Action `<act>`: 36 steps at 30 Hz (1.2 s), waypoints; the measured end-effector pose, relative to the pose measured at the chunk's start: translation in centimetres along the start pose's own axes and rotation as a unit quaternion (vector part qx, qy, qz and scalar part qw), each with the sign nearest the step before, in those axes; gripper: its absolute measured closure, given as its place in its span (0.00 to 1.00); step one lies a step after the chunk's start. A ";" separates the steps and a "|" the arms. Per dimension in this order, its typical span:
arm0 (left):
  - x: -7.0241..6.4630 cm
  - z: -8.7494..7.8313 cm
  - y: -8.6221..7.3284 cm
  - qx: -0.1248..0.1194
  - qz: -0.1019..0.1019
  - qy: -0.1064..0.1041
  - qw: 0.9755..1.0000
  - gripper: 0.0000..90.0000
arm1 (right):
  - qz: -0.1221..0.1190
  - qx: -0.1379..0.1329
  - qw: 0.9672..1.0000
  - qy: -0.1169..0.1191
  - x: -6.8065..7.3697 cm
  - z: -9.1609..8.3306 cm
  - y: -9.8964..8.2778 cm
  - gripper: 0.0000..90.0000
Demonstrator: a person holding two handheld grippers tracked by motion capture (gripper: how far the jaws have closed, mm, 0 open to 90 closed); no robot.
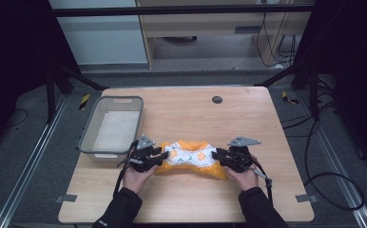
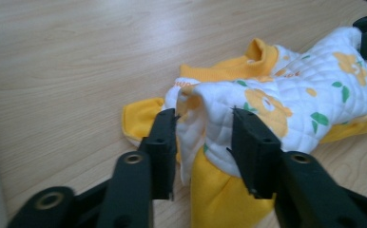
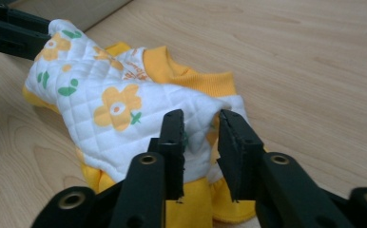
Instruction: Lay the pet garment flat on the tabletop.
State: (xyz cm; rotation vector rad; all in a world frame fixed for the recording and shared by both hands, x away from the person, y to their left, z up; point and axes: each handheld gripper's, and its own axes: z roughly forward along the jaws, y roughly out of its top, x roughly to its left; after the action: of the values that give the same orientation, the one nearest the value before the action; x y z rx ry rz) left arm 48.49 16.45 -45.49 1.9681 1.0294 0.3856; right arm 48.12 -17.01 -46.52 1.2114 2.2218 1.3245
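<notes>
A small quilted garment [image 1: 188, 159], white with yellow flowers and orange-yellow trim, lies crumpled on the wooden table [image 1: 191, 114] near its front edge. My left gripper [image 1: 165, 154] is at the garment's left end and my right gripper [image 1: 215, 154] at its right end. In the left gripper view the jaws [image 2: 204, 114] stand apart with a fold of the white quilted cloth [image 2: 276, 95] loose between them. The right gripper view has the same look: the jaws [image 3: 200, 116] are parted around a fold of the garment [image 3: 115, 109], not pinching it.
A grey plastic basket [image 1: 89, 137] stands on the table's left side, just behind my left gripper. A round cable hole [image 1: 217, 99] sits near the table's far edge. Bare wood stretches behind and right of the garment. Cables lie on the floor at the right.
</notes>
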 end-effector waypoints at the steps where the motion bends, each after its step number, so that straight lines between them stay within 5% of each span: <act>1: 0.2 -1.0 -0.1 0.002 0.006 -0.005 1.000 0.58 | -0.004 -0.006 1.000 0.000 0.1 -0.4 0.0 0.73; 8: 0.2 -3.5 -1.9 0.007 0.035 -0.004 0.999 0.47 | -0.021 -0.038 0.999 0.003 0.4 -3.5 -0.4 0.62; 13: 0.4 -3.9 -4.0 0.031 0.045 -0.004 0.999 0.47 | -0.031 -0.011 0.999 0.010 0.9 -4.5 -2.2 0.57; 19: 0.5 -2.6 -4.9 0.057 0.047 -0.003 0.997 0.51 | -0.037 0.036 0.999 0.013 1.0 -3.6 -4.5 0.56; 26: 0.2 -1.4 -5.1 0.072 0.061 -0.008 0.996 0.61 | -0.035 0.071 0.997 0.011 0.7 -2.5 -5.3 0.60; 32: 0.4 -1.1 -5.0 0.080 0.050 -0.027 0.995 0.83 | -0.039 0.089 0.995 0.013 0.9 -2.0 -5.5 0.70; 36: 0.5 -0.9 -5.0 0.089 0.050 -0.033 0.994 0.95 | -0.032 0.105 0.994 0.023 0.9 -1.8 -5.3 0.87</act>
State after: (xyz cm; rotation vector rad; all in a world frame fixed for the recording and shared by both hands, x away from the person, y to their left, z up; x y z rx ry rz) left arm 45.67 18.75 -49.00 2.1837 0.9528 0.2891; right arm 43.75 -18.61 -49.81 1.1771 2.4625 1.1277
